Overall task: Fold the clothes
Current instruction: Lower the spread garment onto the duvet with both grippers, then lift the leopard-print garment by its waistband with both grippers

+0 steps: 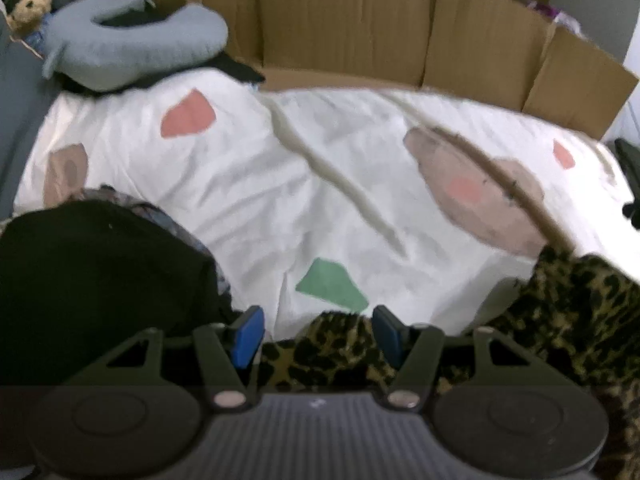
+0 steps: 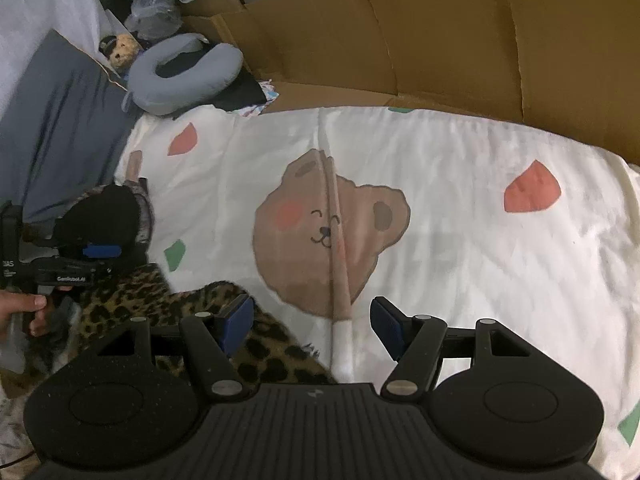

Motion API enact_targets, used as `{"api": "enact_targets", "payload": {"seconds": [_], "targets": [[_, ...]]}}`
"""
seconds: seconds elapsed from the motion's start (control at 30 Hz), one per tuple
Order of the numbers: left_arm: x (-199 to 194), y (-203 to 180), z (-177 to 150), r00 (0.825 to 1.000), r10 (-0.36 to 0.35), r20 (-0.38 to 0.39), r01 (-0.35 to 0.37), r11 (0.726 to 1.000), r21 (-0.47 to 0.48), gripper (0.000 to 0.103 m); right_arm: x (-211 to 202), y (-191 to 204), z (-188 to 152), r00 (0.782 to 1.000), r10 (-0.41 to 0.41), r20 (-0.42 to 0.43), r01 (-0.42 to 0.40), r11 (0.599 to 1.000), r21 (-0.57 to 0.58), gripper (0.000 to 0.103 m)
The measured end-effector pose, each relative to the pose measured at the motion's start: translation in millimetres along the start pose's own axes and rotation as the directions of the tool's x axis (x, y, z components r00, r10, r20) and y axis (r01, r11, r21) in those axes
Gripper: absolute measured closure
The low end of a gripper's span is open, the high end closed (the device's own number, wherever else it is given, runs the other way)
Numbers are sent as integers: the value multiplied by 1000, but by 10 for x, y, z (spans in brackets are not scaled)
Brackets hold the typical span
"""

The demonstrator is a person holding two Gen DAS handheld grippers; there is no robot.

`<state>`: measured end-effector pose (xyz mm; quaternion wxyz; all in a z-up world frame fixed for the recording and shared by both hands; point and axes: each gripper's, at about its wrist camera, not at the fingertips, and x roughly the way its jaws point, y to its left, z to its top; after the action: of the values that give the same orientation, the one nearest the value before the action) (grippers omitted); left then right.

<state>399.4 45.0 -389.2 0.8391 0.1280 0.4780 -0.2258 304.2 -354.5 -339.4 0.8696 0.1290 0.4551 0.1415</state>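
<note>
**Two open grippers over one leopard-print garment at the bed's near edge**

One leopard-print garment lies bunched at the near edge of the bed, on a white duvet printed with a bear face and coloured patches. One black garment sits folded just left of it, with a patterned grey edge showing beneath.

Two grippers are in view. The left gripper has its jaws apart, with a hump of leopard cloth rising between the blue pads; the pads do not press on it. The right gripper has its jaws wide apart over the duvet, empty; its left pad stands just above the garment's edge.

Behind the bed, flattened cardboard stands as a wall along the far edge. At the far left corner rest one grey neck pillow and one small teddy bear. The middle and right of the duvet lie open, crossed by one long fold running through the bear face.

Only the right wrist view shows the left gripper from outside, held by a hand, and the whole bear face. Only the left wrist view shows how far the leopard cloth spreads to the right, up against a thin brown fold line.
</note>
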Motion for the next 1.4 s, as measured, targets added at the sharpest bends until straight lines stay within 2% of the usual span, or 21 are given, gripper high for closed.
{"api": "enact_targets", "payload": {"seconds": [0.2, 0.37, 0.47, 0.73, 0.87, 0.93, 0.97, 1.03, 1.07, 1.1, 1.13, 1.2, 1.23, 1.4], "targets": [[119, 114, -240, 997, -38, -65, 35, 998, -47, 43, 372, 146, -38, 998, -46, -39, 41, 993, -113, 32], [72, 129, -379, 996, -48, -71, 45, 998, -49, 50, 572, 301, -173, 996, -65, -68, 51, 980, -192, 32], [60, 129, -453, 995, -67, -78, 63, 997, -48, 51, 592, 398, -262, 995, -66, -75, 46, 970, -241, 32], [58, 144, -735, 977, -142, -157, 132, 989, -70, 49, 632, 342, -386, 992, -33, -119, 12, 984, -176, 32], [60, 109, -769, 979, -130, -156, 123, 991, -59, 49, 696, 316, -506, 986, -26, -167, -3, 985, -171, 31], [67, 70, -765, 981, -119, -156, 113, 993, -44, 49, 710, 346, -560, 986, -36, -163, 3, 980, -199, 30], [65, 44, -765, 982, -113, -154, 109, 994, -29, 53, 712, 364, -579, 986, -42, -160, 7, 977, -214, 29], [51, 2, -763, 983, -105, -149, 104, 994, -10, 71, 714, 403, -596, 986, -55, -161, 15, 971, -240, 30], [34, -12, -758, 984, -105, -145, 104, 995, -9, 83, 705, 417, -597, 985, -56, -163, 13, 968, -252, 37], [11, -27, -754, 985, -100, -137, 101, 995, -6, 87, 688, 424, -603, 985, -54, -166, 9, 965, -262, 53], [-18, -44, -752, 987, -95, -127, 96, 995, 1, 88, 671, 431, -608, 984, -53, -168, 5, 962, -272, 63], [-90, -69, -749, 991, -89, -101, 90, 996, 5, 92, 633, 441, -621, 984, -60, -167, 8, 955, -296, 94], [-134, -71, -745, 992, -88, -85, 88, 996, -1, 92, 603, 431, -629, 984, -68, -162, 16, 953, -303, 98], [-392, -61, -722, 997, -78, 9, 79, 996, -34, 94, 393, 364, -635, 990, -44, -132, 5, 959, -283, 100]]}}
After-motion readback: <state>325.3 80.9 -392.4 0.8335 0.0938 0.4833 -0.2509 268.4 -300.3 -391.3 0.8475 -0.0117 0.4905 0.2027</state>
